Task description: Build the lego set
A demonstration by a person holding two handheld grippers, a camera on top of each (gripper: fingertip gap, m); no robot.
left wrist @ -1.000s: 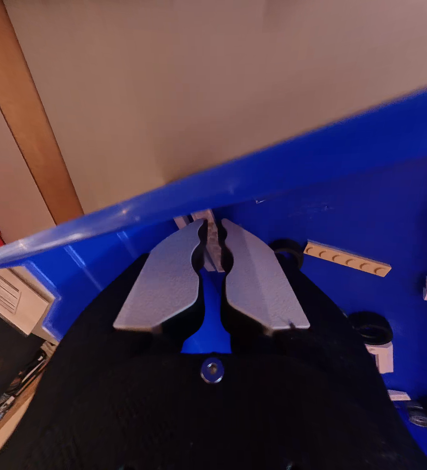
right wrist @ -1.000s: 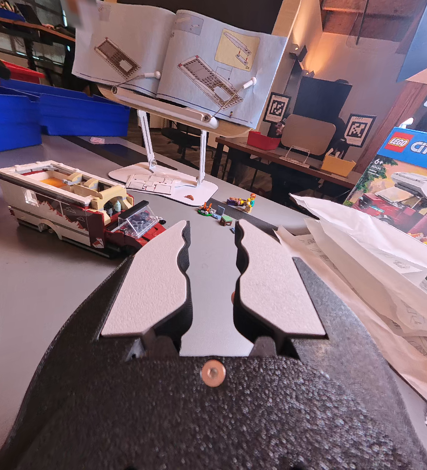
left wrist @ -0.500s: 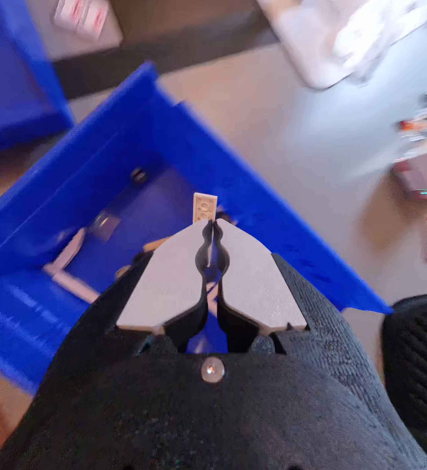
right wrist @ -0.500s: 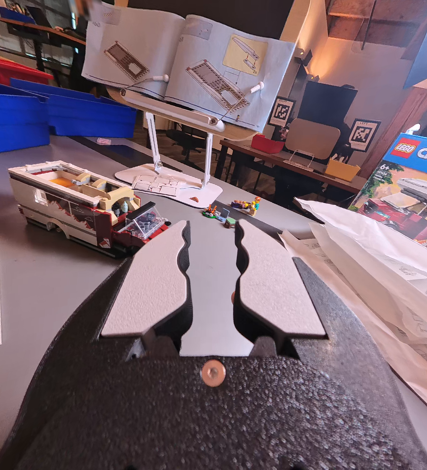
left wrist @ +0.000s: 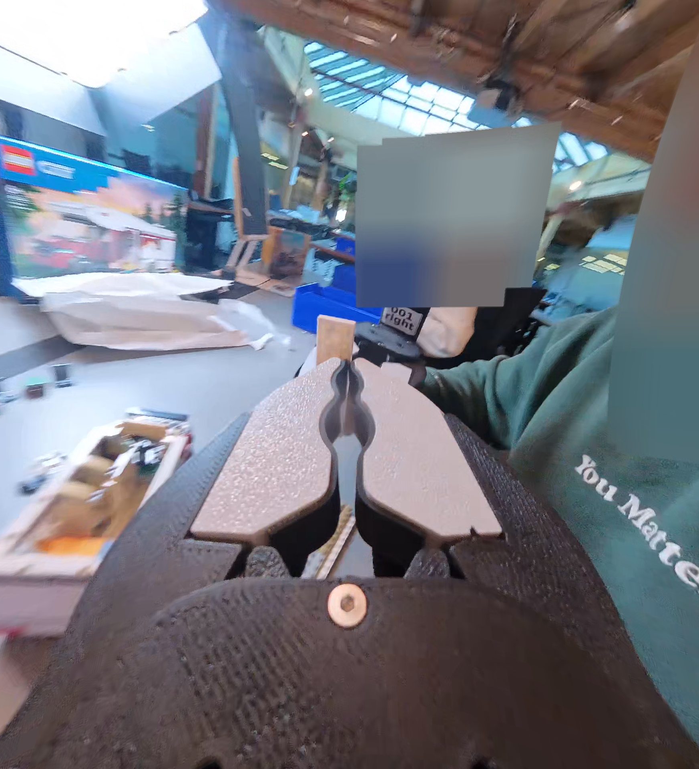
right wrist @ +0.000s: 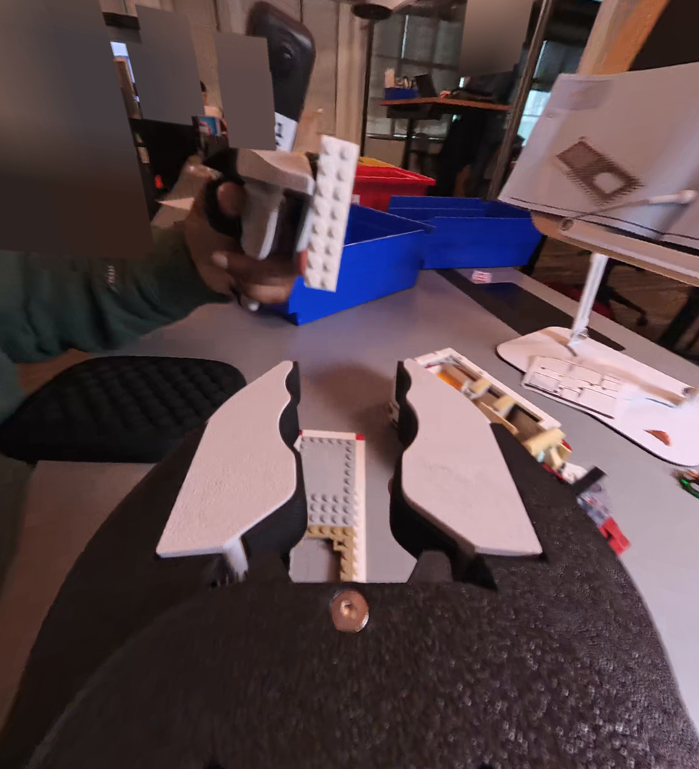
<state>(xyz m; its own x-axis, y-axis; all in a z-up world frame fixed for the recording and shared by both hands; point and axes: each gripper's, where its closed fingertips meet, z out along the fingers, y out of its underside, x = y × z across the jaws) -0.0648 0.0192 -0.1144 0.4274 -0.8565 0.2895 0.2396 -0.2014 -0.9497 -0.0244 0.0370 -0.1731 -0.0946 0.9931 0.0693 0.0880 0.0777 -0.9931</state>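
Observation:
My left gripper [left wrist: 347,364] is shut on a long white studded plate [left wrist: 335,339], which sticks up past its fingertips. The right wrist view shows it at the upper left [right wrist: 293,199], holding that plate [right wrist: 331,216] on edge in the air in front of a blue bin. My right gripper [right wrist: 347,366] is open and holds nothing. It hovers over a flat grey and white plate assembly [right wrist: 331,491] lying on the grey table [right wrist: 381,333]. The right gripper's black body [left wrist: 389,345] shows just behind the held plate in the left wrist view.
A brick camper van model [right wrist: 497,408] lies right of my right gripper. Blue bins [right wrist: 381,249] and a red bin [right wrist: 389,179] stand at the back. An instruction booklet on a white stand [right wrist: 630,158] is at the right. A black mesh chair [right wrist: 123,403] is at the left. Paper bags [left wrist: 131,312] lie before the set's box [left wrist: 90,220]. The gap from one gripper's tips to the other's is roughly 8 centimetres.
My left gripper closed on the plate in the blue bin, lifted it out and swung toward the right gripper. My right gripper turned left, opened wider and now hangs over the plate assembly.

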